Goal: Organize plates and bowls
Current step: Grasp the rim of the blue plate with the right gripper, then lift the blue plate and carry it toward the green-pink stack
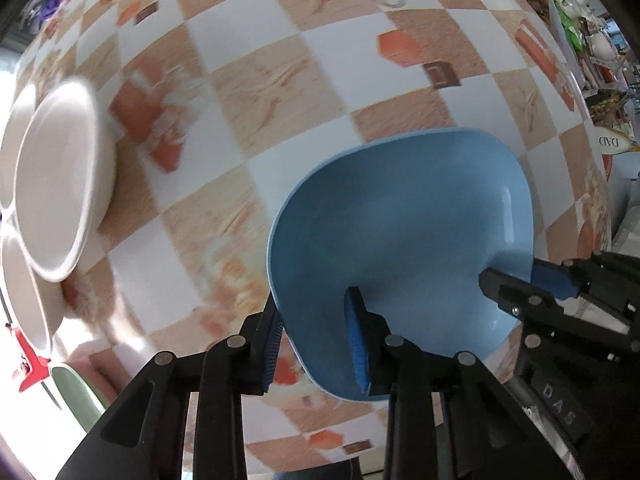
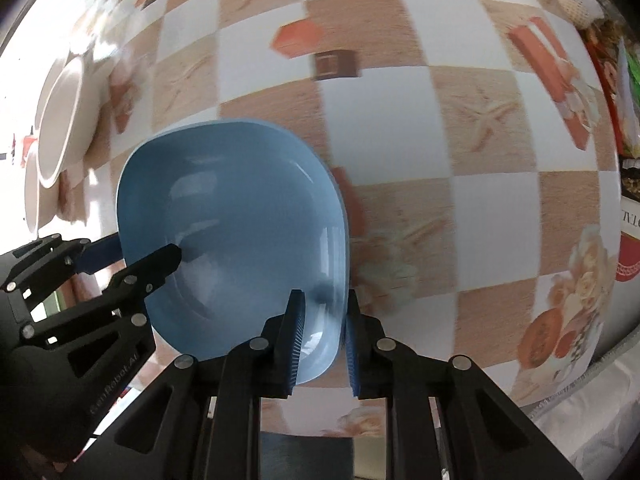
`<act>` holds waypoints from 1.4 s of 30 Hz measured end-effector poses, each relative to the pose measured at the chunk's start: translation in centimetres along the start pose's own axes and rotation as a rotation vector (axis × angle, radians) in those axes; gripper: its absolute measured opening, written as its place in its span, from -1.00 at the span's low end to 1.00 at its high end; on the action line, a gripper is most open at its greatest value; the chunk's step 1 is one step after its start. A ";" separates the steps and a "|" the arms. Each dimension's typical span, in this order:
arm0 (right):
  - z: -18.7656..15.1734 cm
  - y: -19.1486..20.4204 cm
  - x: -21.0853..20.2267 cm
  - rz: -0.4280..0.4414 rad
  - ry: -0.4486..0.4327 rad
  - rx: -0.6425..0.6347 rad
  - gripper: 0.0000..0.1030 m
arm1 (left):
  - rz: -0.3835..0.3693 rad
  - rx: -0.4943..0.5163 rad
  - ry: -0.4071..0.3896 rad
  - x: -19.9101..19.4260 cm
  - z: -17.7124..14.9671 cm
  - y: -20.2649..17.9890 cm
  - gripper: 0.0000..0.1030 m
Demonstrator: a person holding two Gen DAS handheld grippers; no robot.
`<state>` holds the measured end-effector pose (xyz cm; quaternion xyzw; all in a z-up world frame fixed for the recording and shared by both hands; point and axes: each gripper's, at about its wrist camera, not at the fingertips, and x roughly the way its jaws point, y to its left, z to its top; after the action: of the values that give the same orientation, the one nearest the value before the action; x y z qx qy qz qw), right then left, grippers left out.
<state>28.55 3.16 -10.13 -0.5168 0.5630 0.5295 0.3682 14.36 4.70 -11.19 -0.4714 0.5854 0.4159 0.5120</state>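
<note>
A blue squarish bowl [image 1: 400, 240] is held above the checkered tablecloth [image 1: 280, 80]. My left gripper [image 1: 316, 340] straddles its near-left rim, one finger inside and one outside, loosely closed. My right gripper [image 1: 520, 280] clamps its right rim. In the right wrist view the blue bowl [image 2: 232, 216] sits between my right gripper's [image 2: 322, 344] fingers at the near rim, and my left gripper [image 2: 132, 260] grips the left rim. Stacked white bowls [image 1: 56, 184] stand at the table's left edge and also show in the right wrist view [image 2: 60, 128].
A pale green dish [image 1: 76, 396] lies at the near left beside a red clip [image 1: 32, 368]. Cluttered packages and white crockery [image 1: 600, 48] line the far right edge. A red printed box [image 2: 630, 240] sits at the right of the tablecloth [image 2: 440, 120].
</note>
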 end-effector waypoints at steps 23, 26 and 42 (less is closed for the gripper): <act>-1.1 17.2 -2.0 0.007 0.031 -0.198 -0.60 | 0.031 -0.177 -0.103 -5.4 -9.8 13.0 -0.36; -1.0 20.5 -1.9 0.010 0.031 -0.224 -0.60 | 0.043 -0.198 -0.119 -6.1 -11.2 14.3 -0.36; -4.2 37.8 -0.5 0.077 0.101 -0.468 -0.60 | 0.138 -0.419 -0.158 -9.0 -17.2 24.5 -0.36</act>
<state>-7.52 -4.46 -0.74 -0.5922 0.4618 0.6326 0.1895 -12.90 -5.72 0.09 -0.4925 0.4751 0.5979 0.4174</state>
